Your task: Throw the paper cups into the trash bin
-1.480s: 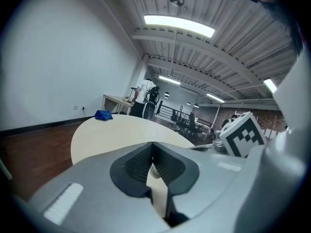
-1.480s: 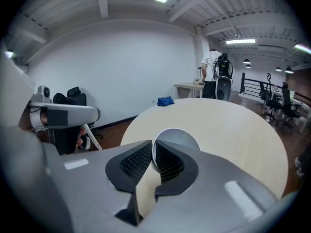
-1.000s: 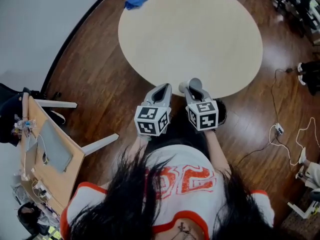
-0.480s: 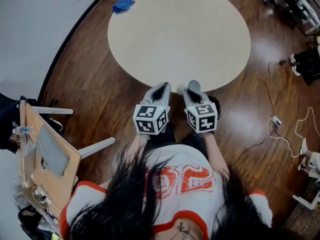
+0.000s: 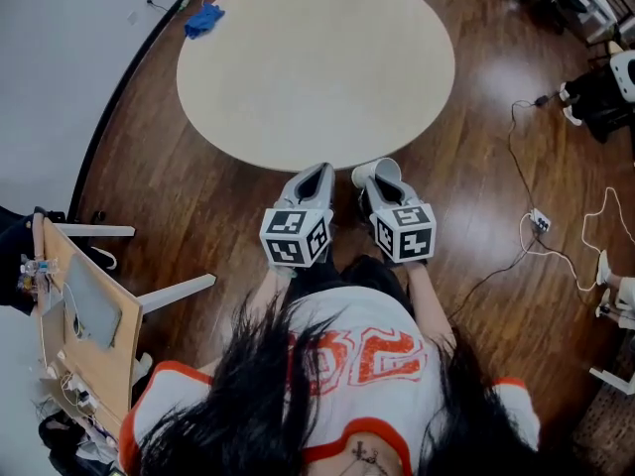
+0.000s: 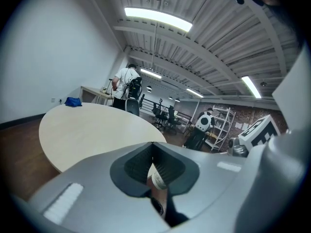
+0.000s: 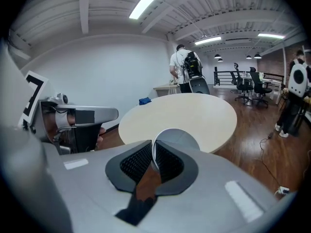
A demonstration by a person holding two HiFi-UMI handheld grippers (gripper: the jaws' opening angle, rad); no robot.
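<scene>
While the right gripper (image 7: 153, 154) is clamped on a paper cup (image 7: 179, 139) by its wall, just off the round table's (image 5: 317, 67) near edge, the left gripper (image 6: 153, 148) has its jaws together, seemingly empty. Carrying looks like the step in hand. No trash bin shows, so next comes finding it and releasing above its mouth.

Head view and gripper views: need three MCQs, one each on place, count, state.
1. Where is the blue cloth on the table? A at its far edge; B at its near edge; C at its middle.
2. How many cups show? A none; B one; C three.
3. Right gripper? A open; B shut on the cup; C shut, empty.

1 A: the cloth sits at the rim farthest from the person.
2 B: only one cup shows.
3 B: its jaws pinch the cup's rim.
</scene>
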